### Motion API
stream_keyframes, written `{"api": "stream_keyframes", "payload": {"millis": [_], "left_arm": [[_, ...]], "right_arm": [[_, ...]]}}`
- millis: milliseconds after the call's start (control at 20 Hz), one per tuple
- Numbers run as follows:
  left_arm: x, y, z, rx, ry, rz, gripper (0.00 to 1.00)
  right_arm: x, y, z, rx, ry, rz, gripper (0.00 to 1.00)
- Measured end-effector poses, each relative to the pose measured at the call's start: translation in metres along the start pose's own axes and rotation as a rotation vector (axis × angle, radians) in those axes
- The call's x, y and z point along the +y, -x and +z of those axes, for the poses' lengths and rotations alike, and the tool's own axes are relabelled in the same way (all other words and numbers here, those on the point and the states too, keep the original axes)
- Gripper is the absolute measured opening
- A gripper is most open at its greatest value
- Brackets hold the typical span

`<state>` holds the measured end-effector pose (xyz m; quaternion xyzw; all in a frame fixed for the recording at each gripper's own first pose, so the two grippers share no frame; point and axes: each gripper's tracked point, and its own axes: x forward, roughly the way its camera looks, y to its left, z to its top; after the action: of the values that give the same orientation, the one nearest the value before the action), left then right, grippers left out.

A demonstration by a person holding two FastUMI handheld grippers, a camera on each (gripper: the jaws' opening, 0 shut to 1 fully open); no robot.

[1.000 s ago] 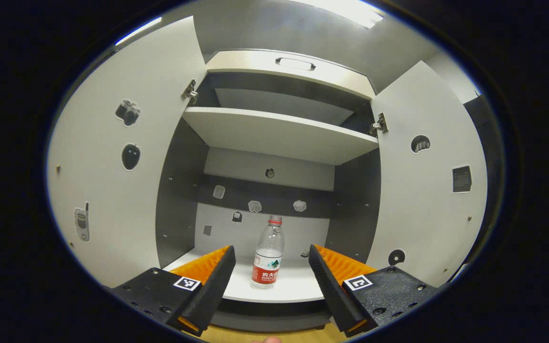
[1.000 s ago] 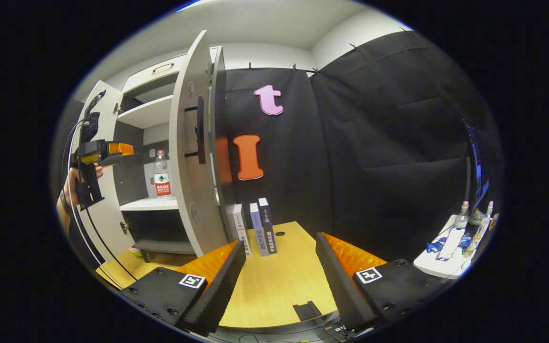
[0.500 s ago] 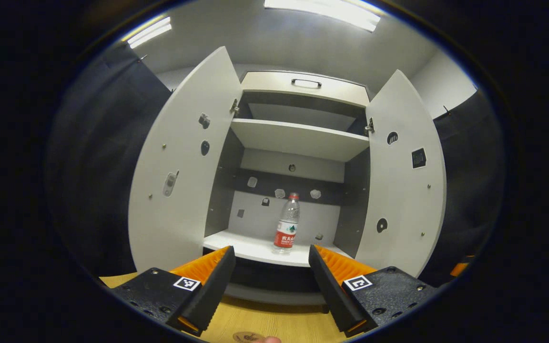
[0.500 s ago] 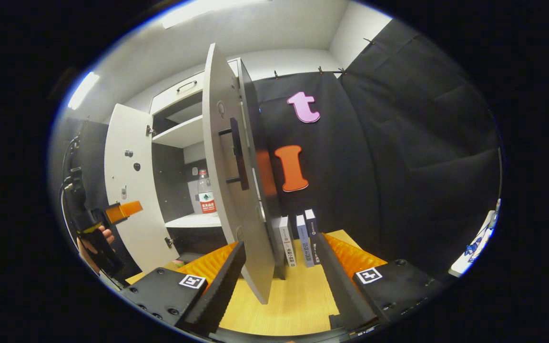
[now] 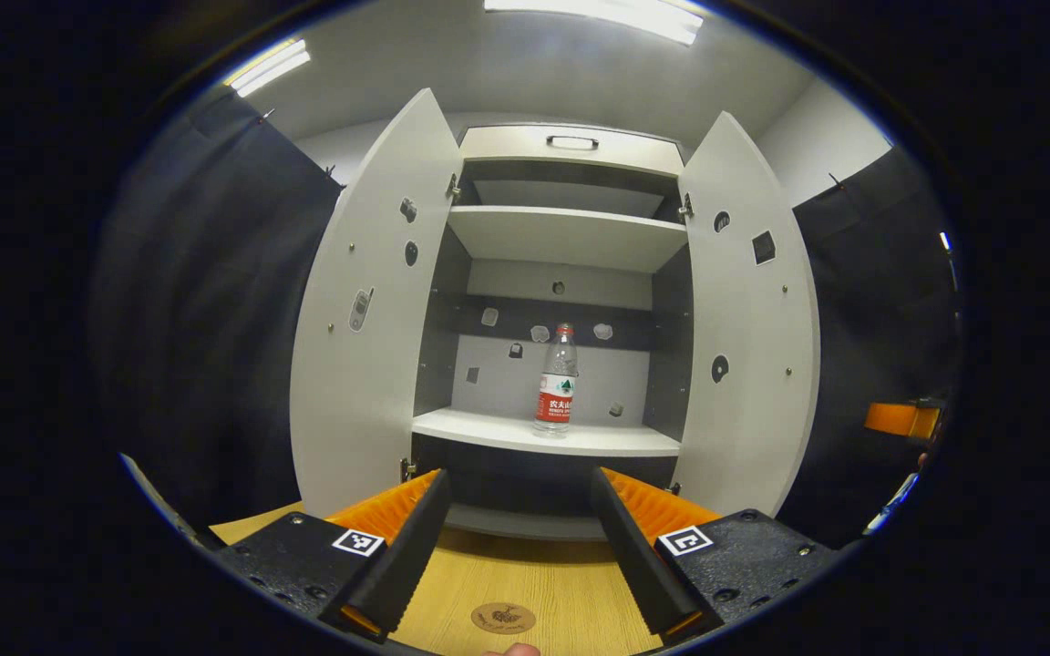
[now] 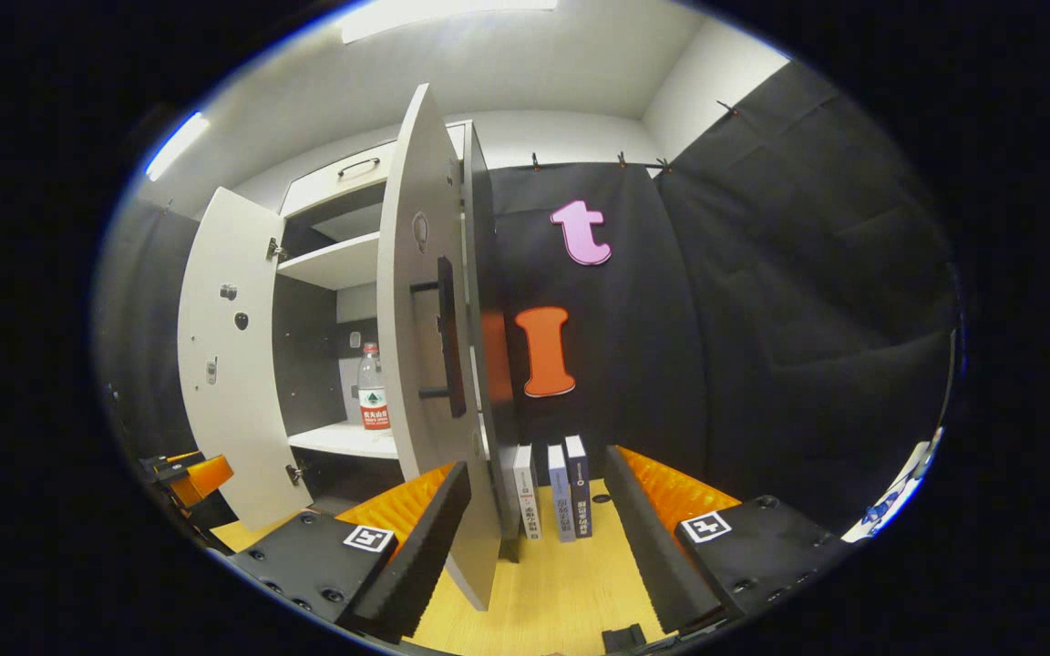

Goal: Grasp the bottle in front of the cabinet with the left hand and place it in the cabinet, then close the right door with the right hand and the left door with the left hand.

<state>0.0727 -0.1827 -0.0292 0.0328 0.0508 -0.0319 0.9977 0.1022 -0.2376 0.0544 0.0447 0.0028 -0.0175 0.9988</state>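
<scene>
A clear bottle (image 5: 557, 381) with a red label and cap stands upright on the cabinet's lower shelf (image 5: 488, 431), well ahead of my left gripper (image 5: 518, 483), which is open and holds nothing. Both doors stand wide: the left door (image 5: 365, 319) and the right door (image 5: 748, 337). In the right gripper view the right door (image 6: 411, 346) is seen nearly edge-on with its dark handle (image 6: 446, 337) facing me. Its lower corner shows between the fingers of my open right gripper (image 6: 534, 469), close to the left finger. The bottle (image 6: 372, 390) shows past the door.
Three books (image 6: 548, 492) stand upright on the wooden surface (image 6: 561, 583) beside the cabinet, just behind the right door. An upper shelf (image 5: 571, 237) and a drawer (image 5: 571, 143) sit above. The other gripper (image 5: 894, 419) hovers right of the right door; my left gripper (image 6: 192, 476) shows low at left.
My left gripper has drawn back from the cabinet, leaving the bottle on the shelf. My right gripper has come closer to the right door's outer side.
</scene>
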Motion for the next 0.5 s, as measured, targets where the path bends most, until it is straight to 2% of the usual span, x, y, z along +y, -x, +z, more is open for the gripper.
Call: {"api": "stream_keyframes", "payload": {"millis": [150, 250, 300, 350, 400, 500], "left_arm": [[0.012, 0.0, -0.002, 0.007, 0.006, -0.013, 0.94], [0.01, 0.001, -0.005, 0.02, 0.044, -0.053, 0.92], [0.012, 0.002, -0.005, 0.019, 0.054, -0.063, 0.94], [0.017, 0.002, -0.005, 0.013, 0.054, -0.063, 0.97], [0.024, 0.001, -0.003, 0.007, 0.046, -0.056, 0.94], [0.034, -0.001, 0.0, -0.003, 0.038, -0.045, 0.94]], "right_arm": [[0.003, -0.023, 0.035, -0.041, 0.044, -0.024, 0.98], [0.001, -0.039, 0.048, -0.05, 0.064, -0.055, 0.98], [0.001, -0.047, 0.055, -0.059, 0.069, -0.067, 0.98], [0.002, -0.055, 0.061, -0.067, 0.074, -0.077, 0.98], [0.002, -0.061, 0.064, -0.071, 0.082, -0.087, 0.98], [0.002, -0.066, 0.069, -0.079, 0.097, -0.11, 1.0]]}}
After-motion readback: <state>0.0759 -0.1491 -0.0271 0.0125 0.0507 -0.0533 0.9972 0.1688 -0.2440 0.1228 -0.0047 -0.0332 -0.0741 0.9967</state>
